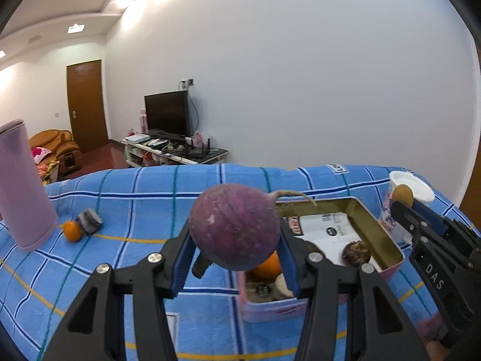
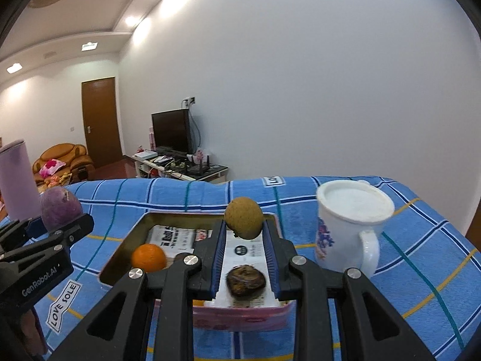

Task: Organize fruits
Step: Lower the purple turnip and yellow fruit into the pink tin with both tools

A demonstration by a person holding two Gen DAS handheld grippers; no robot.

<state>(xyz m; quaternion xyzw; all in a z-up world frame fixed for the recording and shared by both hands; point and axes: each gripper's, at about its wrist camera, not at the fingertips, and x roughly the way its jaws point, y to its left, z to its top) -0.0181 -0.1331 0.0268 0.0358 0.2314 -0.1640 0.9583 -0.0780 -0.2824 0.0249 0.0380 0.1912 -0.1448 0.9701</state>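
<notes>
My left gripper is shut on a round purple radish and holds it above the near left end of the open pink tin. My right gripper is shut on a small yellow-brown fruit and holds it over the tin. In the tin lie an orange and a dark brown wrinkled fruit. A second orange lies on the blue checked cloth at the left, touching a striped grey object.
A tall lilac cylinder stands at the left of the table. A white mug with a lid stands right of the tin. Behind the table are a white wall, a TV stand and a door.
</notes>
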